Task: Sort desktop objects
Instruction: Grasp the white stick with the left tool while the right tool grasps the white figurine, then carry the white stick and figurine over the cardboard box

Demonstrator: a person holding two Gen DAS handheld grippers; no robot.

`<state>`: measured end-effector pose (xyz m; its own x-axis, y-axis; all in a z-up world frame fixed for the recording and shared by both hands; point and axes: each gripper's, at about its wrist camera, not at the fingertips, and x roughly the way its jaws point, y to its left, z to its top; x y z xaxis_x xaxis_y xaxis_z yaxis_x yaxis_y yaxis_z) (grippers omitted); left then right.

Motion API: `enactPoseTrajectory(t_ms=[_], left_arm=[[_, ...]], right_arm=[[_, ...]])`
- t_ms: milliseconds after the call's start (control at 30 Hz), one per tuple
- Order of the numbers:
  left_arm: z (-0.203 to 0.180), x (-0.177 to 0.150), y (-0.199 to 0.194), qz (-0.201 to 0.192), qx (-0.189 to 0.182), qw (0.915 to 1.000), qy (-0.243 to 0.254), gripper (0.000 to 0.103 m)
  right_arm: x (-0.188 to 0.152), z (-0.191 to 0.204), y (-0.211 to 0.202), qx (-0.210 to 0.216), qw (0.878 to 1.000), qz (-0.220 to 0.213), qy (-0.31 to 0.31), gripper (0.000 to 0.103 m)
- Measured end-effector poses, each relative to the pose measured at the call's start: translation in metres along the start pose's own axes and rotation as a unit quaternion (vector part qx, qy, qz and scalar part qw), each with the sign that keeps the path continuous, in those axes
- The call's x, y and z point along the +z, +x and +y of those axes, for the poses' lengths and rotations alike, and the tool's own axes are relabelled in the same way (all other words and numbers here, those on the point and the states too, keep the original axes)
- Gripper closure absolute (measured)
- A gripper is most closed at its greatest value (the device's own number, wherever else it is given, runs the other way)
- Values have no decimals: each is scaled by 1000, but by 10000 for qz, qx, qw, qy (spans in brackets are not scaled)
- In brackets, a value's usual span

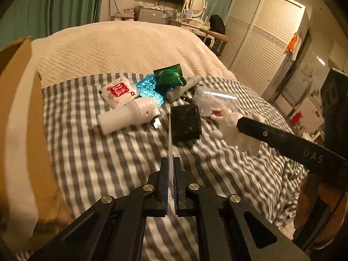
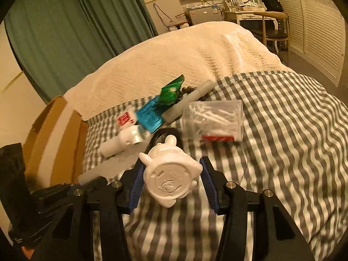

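Two hand-held grippers over a gingham-covered bed (image 1: 108, 163). Left hand-held gripper (image 1: 171, 163): fingers pressed together on a thin white flat strip (image 1: 170, 143), seen edge-on, which sticks out forward toward the pile. Right hand-held gripper (image 2: 173, 174): blue pads clamped on either side of a white figurine (image 2: 170, 174), its round base facing the camera. Ahead of both, on the bed: white bottle (image 1: 128, 115) lying on its side, red-and-white sachet (image 1: 118, 92), blue foil packet (image 1: 149, 87), green foil packet (image 1: 170, 77), grey tube (image 1: 182, 88), black roll (image 1: 184, 122), clear plastic box (image 2: 214, 119). Cardboard box (image 1: 21, 119) to the left of the left hand-held gripper.
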<state>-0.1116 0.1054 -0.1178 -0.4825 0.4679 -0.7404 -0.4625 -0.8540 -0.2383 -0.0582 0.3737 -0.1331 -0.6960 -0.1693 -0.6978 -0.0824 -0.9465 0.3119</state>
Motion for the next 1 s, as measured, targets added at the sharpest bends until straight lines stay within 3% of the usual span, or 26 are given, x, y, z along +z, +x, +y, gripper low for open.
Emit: enactPoseTrajectory(t_ms=[533, 1000], left_arm=[[-8, -14, -93, -402, 282, 9987, -91, 100], [1, 6, -169, -997, 440, 9940, -75, 100]], right_arm=[[-15, 52, -79, 230, 9984, -415, -300, 54], [-19, 94, -140, 505, 9946, -632, -655, 54]])
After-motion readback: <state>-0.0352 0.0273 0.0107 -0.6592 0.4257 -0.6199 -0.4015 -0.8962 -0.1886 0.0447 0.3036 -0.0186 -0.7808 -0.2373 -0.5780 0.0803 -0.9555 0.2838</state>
